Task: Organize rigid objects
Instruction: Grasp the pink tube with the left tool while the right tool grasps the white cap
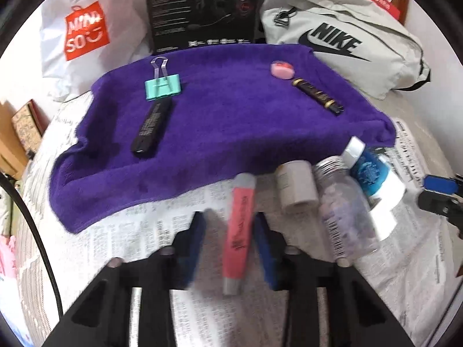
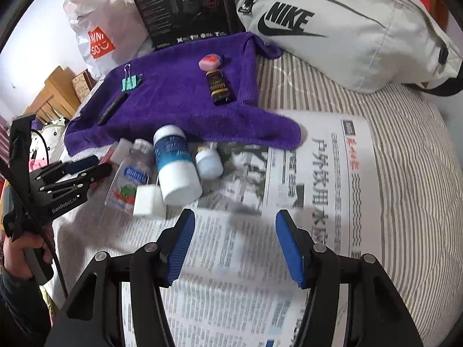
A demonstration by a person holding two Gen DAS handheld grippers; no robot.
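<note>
bed (image 2: 411,173): soft, bottles may roll | towel (image 1: 231,110): sorted items near its far edge | left tongs (image 1: 230,238): astride pink tube (image 1: 239,231) on newspaper (image 2: 318,173), squeeze unclear, tube may slip | right tongs (image 2: 234,245): released, empty

I work over a bed with a striped sheet (image 2: 405,150). Newspaper (image 2: 318,173) and a purple towel (image 2: 179,98) are spread across it. At the far edge sit a grey Nike bag (image 2: 347,43), a black box (image 2: 185,8) and a white shopping bag (image 2: 98,29).
</note>
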